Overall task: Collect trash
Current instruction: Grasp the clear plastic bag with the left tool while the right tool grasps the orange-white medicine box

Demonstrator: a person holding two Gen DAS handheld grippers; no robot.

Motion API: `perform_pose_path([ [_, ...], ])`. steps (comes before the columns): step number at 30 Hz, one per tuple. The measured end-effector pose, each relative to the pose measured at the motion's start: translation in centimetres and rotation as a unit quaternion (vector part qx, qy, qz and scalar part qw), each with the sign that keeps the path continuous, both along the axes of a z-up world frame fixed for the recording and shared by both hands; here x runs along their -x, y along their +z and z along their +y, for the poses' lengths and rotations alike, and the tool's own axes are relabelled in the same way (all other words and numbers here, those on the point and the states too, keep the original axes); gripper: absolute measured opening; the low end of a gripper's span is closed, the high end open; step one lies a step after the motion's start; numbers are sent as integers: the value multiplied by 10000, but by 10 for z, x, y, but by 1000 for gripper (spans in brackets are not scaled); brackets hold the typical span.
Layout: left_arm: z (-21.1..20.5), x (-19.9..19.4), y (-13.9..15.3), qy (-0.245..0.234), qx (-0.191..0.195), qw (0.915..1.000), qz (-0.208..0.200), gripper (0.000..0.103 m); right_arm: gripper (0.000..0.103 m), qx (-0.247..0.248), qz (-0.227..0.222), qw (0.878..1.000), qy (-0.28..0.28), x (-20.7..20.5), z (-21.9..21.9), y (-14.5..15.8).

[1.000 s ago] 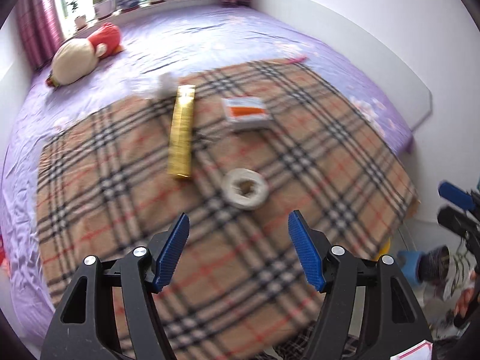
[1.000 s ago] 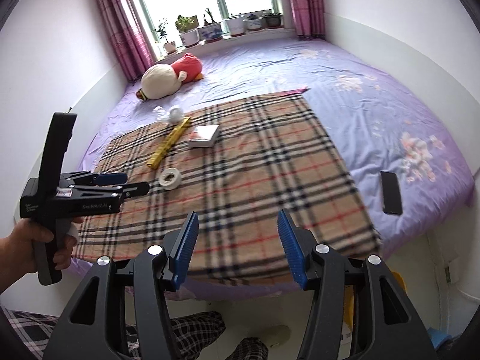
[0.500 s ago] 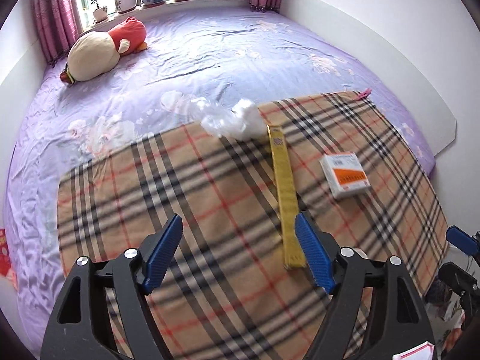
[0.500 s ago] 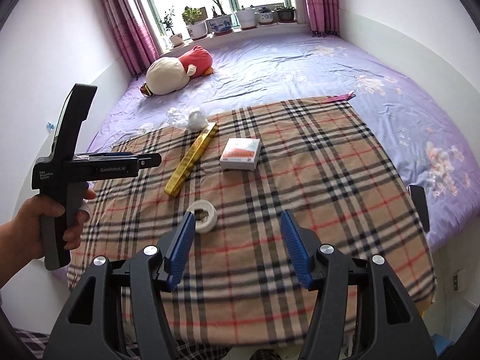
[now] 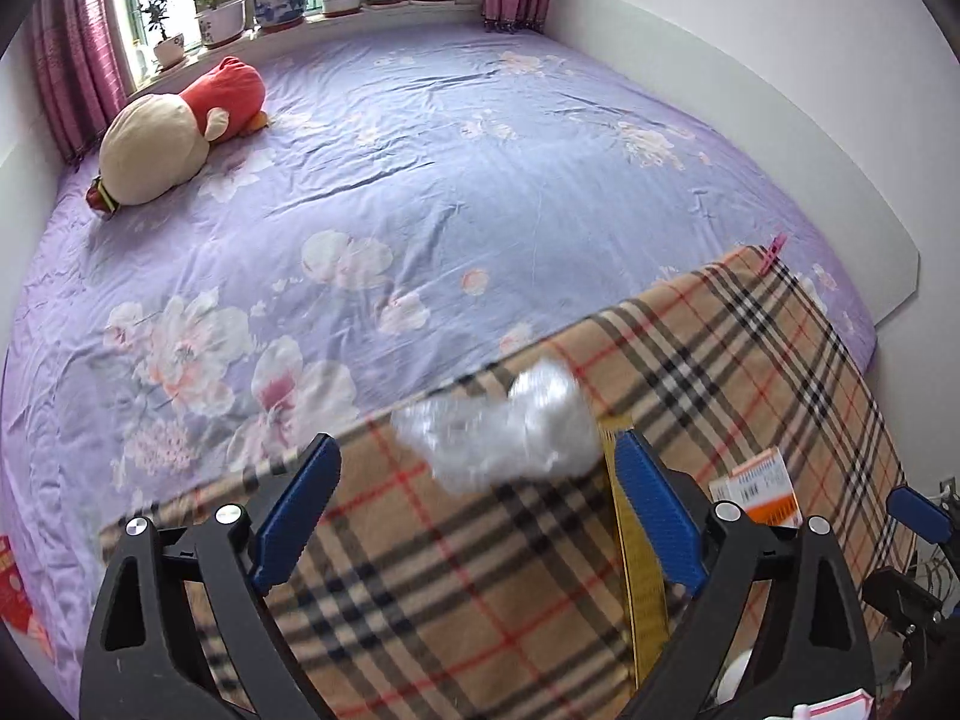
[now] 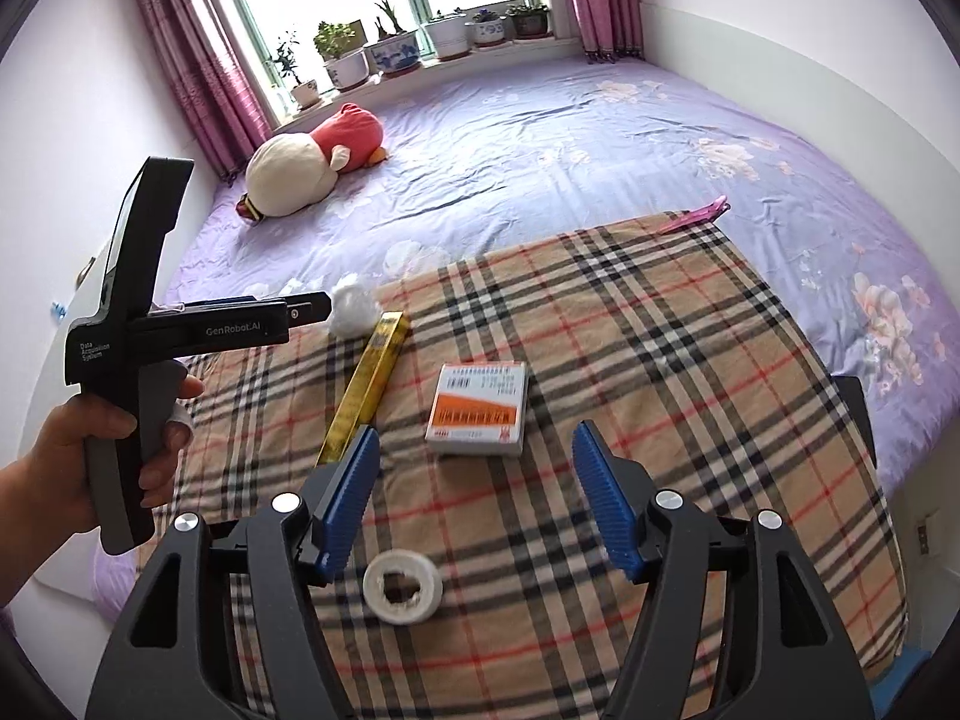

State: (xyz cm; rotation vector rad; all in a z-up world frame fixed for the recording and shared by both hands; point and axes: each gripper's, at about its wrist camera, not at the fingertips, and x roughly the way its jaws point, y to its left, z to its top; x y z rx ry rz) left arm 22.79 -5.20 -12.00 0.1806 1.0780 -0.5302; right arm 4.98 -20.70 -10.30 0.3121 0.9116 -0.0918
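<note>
Jaws of the left gripper (image 5: 477, 501) stand wide apart and have just been opening, nothing pinched between them yet; the crumpled clear plastic wrapper (image 5: 504, 432) lies just ahead of the tips, at the far edge of the tan plaid blanket (image 5: 750, 372) where it meets the purple floral bedsheet (image 5: 420, 180). The right gripper (image 6: 474, 495) has also been opening, jaws apart and empty, w/ the white-and-orange cardboard box (image 6: 480, 402) ahead of it and the white tape ring (image 6: 402, 588) low between its arms. To do this step well: the wrapper probably crushes and slides, so bring the left tips down to straddle its bulkier right lump (not the thin trailing film), press slightly into the blanket, then close fully. Watch the long yellow flat box (image 5: 639, 564) touching the wrapper's right side, beside the right finger; keep that finger inboard of it, else it gets dragged along. The right can prob. take the box meanwhile.
</note>
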Motion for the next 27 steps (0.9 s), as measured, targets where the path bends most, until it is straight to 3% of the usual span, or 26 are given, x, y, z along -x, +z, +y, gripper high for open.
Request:
perform_pose_path([
  [6,-16,-18,-15,-213,-59,9997,131,88,68,73,230,9997,7,-32,1,-16],
  [18,-16,-15,-24,-315,27,9990,329,68,74,505,689,9963,14,-61,12,-52],
  [27,-3,-1,-25,-272,109,9989,369,67,74,933,720,9929,179,-61,26,-62],
])
